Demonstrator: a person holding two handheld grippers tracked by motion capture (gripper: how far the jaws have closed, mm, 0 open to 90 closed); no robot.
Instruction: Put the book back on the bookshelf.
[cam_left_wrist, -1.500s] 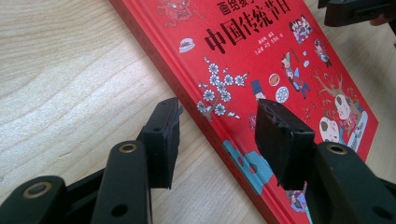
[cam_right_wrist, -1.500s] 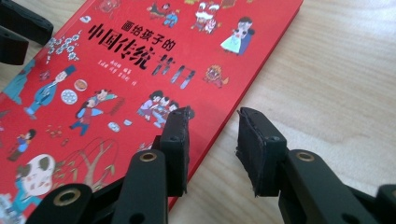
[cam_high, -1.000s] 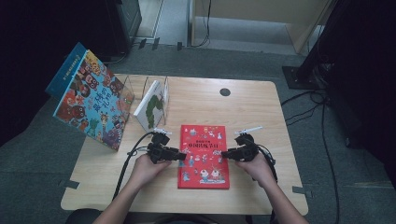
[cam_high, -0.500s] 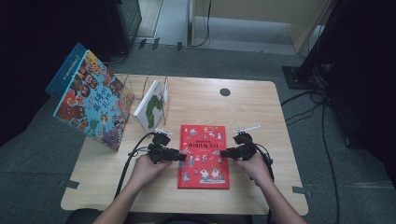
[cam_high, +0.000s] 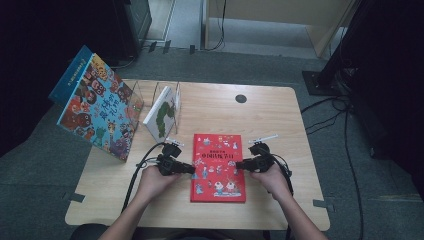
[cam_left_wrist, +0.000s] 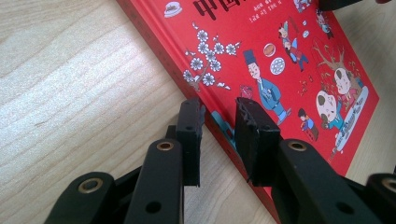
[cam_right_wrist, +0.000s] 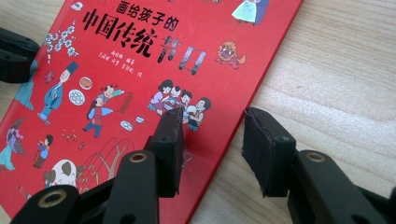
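Left claw (cam_left_wrist: 218, 140) narrower around book edge (cam_left_wrist: 219, 133)

We hold matte black tools: the left gripper (cam_left_wrist: 217, 140) and the right gripper (cam_right_wrist: 212, 154) have flat linkage arms with brass-ringed pivot holes and ribbed black pads (cam_left_wrist: 252, 135). A black cable (cam_high: 140, 167) trails from the left gripper. Our forearms are bare.

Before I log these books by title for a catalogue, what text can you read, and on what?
"画给孩子的" and "中国传统节日": cover of the red picture book, right gripper view.
Small line under that title: too small to read.
Lettering on the big colourful book leaning at the table's left: blurred.
White book with a green picture in the wire rack: no legible text.
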